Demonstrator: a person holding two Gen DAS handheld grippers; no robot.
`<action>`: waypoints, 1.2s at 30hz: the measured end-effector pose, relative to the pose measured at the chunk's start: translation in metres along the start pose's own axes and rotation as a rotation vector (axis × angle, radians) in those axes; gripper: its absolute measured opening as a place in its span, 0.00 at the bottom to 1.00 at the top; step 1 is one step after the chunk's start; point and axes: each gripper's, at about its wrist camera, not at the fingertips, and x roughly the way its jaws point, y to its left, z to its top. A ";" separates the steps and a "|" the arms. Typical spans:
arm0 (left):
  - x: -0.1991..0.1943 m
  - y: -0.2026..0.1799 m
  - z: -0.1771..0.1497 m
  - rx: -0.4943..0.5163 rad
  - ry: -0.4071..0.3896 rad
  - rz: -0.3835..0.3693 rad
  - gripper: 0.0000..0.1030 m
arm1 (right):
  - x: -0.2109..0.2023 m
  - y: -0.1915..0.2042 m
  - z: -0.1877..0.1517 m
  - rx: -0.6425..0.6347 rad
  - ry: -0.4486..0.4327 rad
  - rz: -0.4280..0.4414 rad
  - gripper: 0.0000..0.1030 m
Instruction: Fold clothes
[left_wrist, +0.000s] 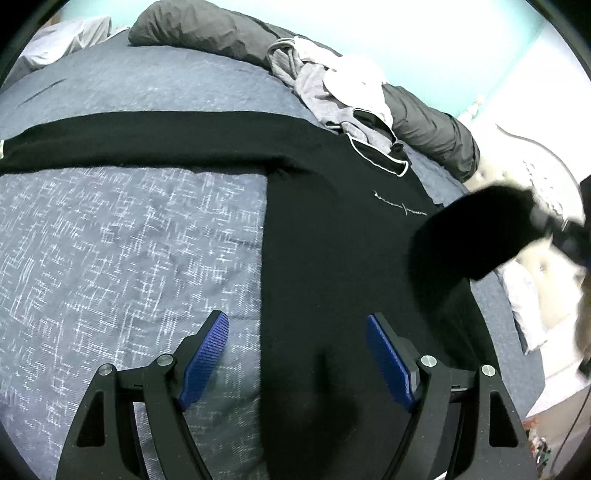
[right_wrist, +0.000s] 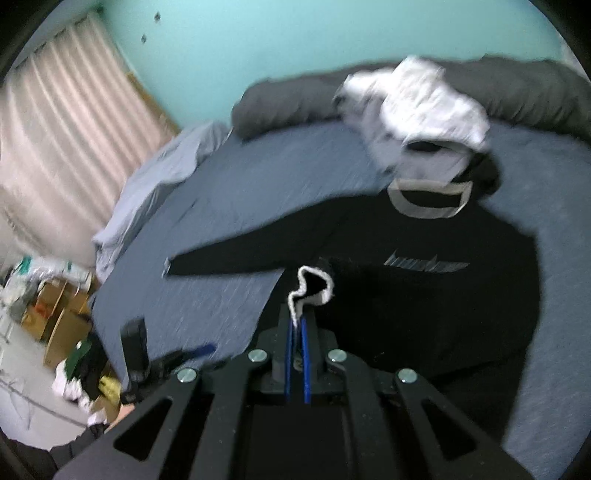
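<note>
Where it lies: the black sweater (left_wrist: 332, 229) is spread front side up on the blue bedspread (left_wrist: 129, 240), one long sleeve (left_wrist: 147, 138) stretched flat to the side.
Sweater details: smooth dark knit, a round neck with thin white trim (left_wrist: 380, 158), and a small line of white writing (left_wrist: 400, 206) on the chest.
Right gripper (right_wrist: 297, 325): the two blue pads are pressed nearly together and pinch the white-edged cuff (right_wrist: 312, 286) of the other sleeve, which is lifted above the body of the sweater; the cuff makes a small open loop above the fingertips.
Left gripper (left_wrist: 297, 354): the jaws stand wide apart and hold nothing; it hangs over the lower left edge of the sweater, one ribbed blue pad (left_wrist: 207, 354) above the bedspread, the other above the black cloth. Whether it touches the cloth, I cannot tell.
Bedspread: woven blue fabric with short white cross-hatch marks, a little wrinkled.
Pile of clothes (left_wrist: 332, 92): grey and white pieces, crumpled, just beyond the sweater's neck.
Pillows (left_wrist: 207, 33): dark grey, soft and creased, along the far edge of the bed.
Wall (right_wrist: 258, 44): plain turquoise.
Curtain (right_wrist: 74, 140): pale, with vertical folds, at the left in the right wrist view.
</note>
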 end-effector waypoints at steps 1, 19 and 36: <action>-0.001 0.001 0.000 0.000 0.000 -0.001 0.78 | 0.015 0.001 -0.009 0.007 0.032 0.012 0.04; 0.014 -0.022 -0.006 0.054 0.048 -0.039 0.78 | 0.088 -0.021 -0.099 0.090 0.213 0.056 0.13; 0.068 -0.073 -0.023 0.157 0.169 -0.082 0.77 | -0.031 -0.154 -0.084 0.211 -0.052 -0.335 0.46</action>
